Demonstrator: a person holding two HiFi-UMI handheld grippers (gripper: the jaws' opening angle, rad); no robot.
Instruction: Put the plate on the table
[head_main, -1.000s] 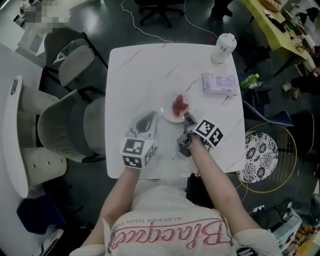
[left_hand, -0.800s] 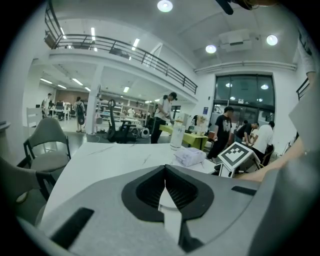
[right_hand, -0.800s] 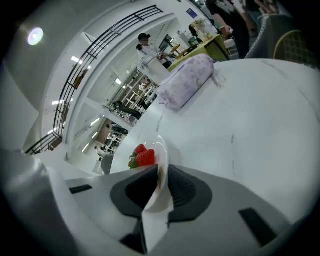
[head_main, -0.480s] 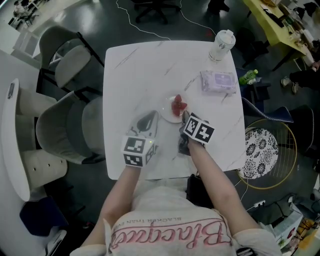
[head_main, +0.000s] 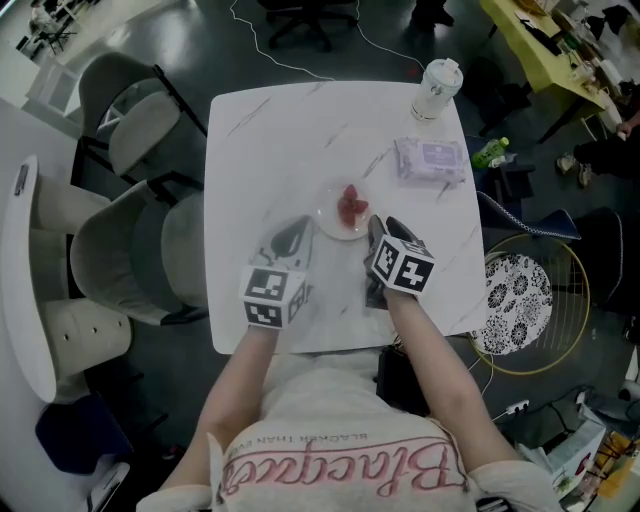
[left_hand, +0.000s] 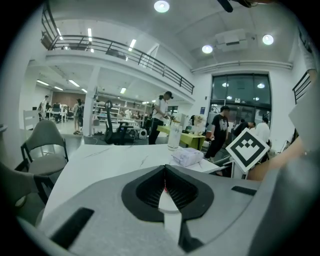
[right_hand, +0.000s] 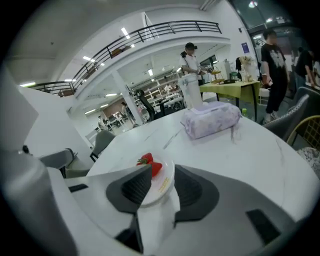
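Note:
A small white plate (head_main: 343, 213) with strawberries (head_main: 349, 205) rests flat on the white marble table (head_main: 270, 130), near its middle. My right gripper (head_main: 385, 230) is just in front of the plate's near right rim. In the right gripper view the plate (right_hand: 162, 182) lies flat with its near rim between the jaws; my right gripper (right_hand: 163, 172) is opening and its pads stand clear of the rim. My left gripper (head_main: 297, 235) hovers left of the plate, apart from it. In the left gripper view my left gripper (left_hand: 165, 169) is shut with nothing in it.
A tissue packet (head_main: 431, 160) lies at the table's far right and a lidded cup (head_main: 436, 90) stands in the far right corner. Grey chairs (head_main: 140, 250) crowd the table's left side. A patterned round stool (head_main: 520, 305) sits to the right. People stand behind the table in both gripper views.
The right gripper's jaws have spread apart off the plate's rim and the gripper has drawn back slightly toward me. The plate stays on the table. The left gripper barely moved.

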